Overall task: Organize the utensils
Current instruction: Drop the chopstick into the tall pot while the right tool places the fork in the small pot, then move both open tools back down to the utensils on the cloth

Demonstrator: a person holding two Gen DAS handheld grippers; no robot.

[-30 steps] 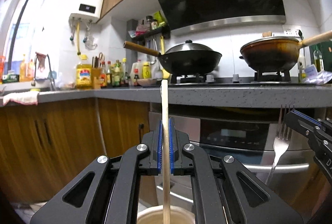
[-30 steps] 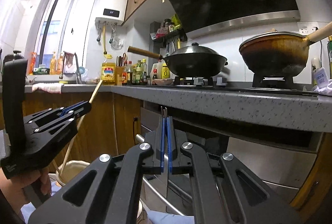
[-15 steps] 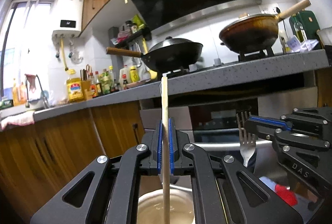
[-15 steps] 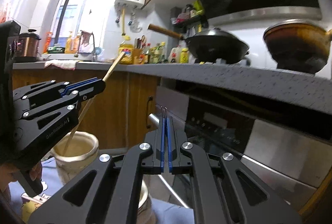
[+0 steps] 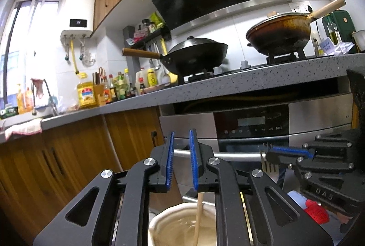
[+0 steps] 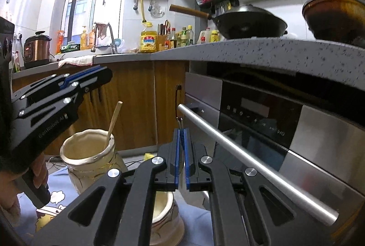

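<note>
Tongs point(image 5: 180, 155) below speckled kitchen counter point(image 5: 251, 79)

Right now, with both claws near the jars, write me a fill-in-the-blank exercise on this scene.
1. The thin wooden chopstick stands inside the cream ceramic jar, leaning on its ____.
2. The left claw is ____, gripping nothing.
3. The right claw is shut on a metal ____.
4. Below the right claw sits a second cream jar, holding ____ utensils that can be seen.

Missing: rim; open; fork; no
</note>
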